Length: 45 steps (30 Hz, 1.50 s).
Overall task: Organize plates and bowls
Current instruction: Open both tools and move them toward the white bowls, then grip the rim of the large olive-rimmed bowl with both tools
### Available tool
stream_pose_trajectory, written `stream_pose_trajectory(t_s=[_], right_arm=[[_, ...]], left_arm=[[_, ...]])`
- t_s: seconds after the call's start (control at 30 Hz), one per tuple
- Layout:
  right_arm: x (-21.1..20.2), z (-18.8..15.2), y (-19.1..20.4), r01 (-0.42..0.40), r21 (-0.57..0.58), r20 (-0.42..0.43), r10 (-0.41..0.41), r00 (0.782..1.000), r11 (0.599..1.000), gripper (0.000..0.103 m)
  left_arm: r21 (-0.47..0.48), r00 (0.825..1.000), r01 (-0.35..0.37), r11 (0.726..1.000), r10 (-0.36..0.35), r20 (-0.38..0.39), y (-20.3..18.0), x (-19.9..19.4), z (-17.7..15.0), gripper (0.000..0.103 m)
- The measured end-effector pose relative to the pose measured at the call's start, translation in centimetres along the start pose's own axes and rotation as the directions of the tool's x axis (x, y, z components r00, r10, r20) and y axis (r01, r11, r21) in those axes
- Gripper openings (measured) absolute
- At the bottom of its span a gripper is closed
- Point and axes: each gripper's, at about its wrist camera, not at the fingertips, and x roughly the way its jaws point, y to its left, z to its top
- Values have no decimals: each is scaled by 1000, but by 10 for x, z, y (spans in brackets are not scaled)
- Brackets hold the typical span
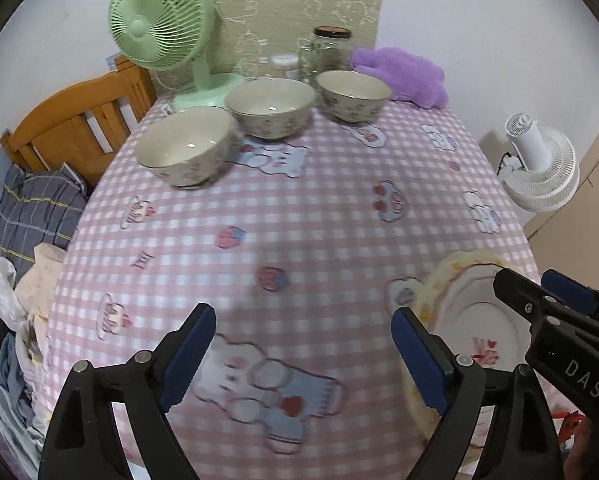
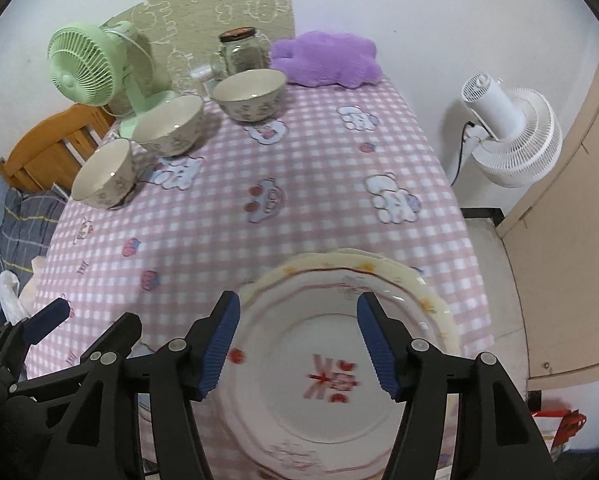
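Note:
Three floral bowls stand apart in a row at the table's far left: near [image 1: 185, 148] [image 2: 103, 174], middle [image 1: 270, 106] [image 2: 169, 124], far [image 1: 353, 94] [image 2: 249, 94]. A stack of plates [image 2: 319, 364] [image 1: 475, 320], white with a red mark on top and yellow-rimmed beneath, lies at the near right edge. My right gripper [image 2: 297, 344] is open and empty, jaws spread just above the top plate. My left gripper [image 1: 303, 356] is open and empty over the tablecloth, left of the plates; it also shows in the right wrist view [image 2: 83, 320].
Pink checked tablecloth [image 1: 299, 216] covers the table. A green fan [image 1: 159, 20], glass jar [image 1: 331, 50] and purple plush cushion [image 1: 403, 74] stand at the back. A white fan [image 2: 511, 136] stands off the table's right side. A wooden bed frame [image 1: 71, 128] is at left.

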Motion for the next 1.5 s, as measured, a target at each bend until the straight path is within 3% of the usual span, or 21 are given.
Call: stream_pose_trajectory(t_s=[0.13, 0.4, 0.77, 1.0, 1.3, 1.5], right_arm=[[1, 3, 32, 25, -14, 19, -25, 1000, 1000, 65], [3, 14, 102, -2, 30, 61, 0, 998, 1000, 65], [33, 47, 184, 23, 55, 96, -29, 995, 998, 65], [56, 86, 206, 27, 79, 122, -37, 992, 997, 65], [108, 124, 215, -4, 101, 102, -6, 995, 995, 64], [139, 139, 225, -4, 61, 101, -2, 995, 998, 53]], left_arm=[[11, 1000, 9, 1000, -9, 9, 32, -1, 6, 90], [44, 998, 36, 998, -38, 42, 89, 0, 27, 89], [91, 996, -5, 996, -3, 89, 152, 28, 74, 82], [61, 993, -31, 998, 24, 113, 168, 51, 110, 73], [30, 997, -23, 999, 21, 80, 180, 98, 143, 62], [37, 996, -21, 999, 17, 85, 180, 127, 155, 51]])
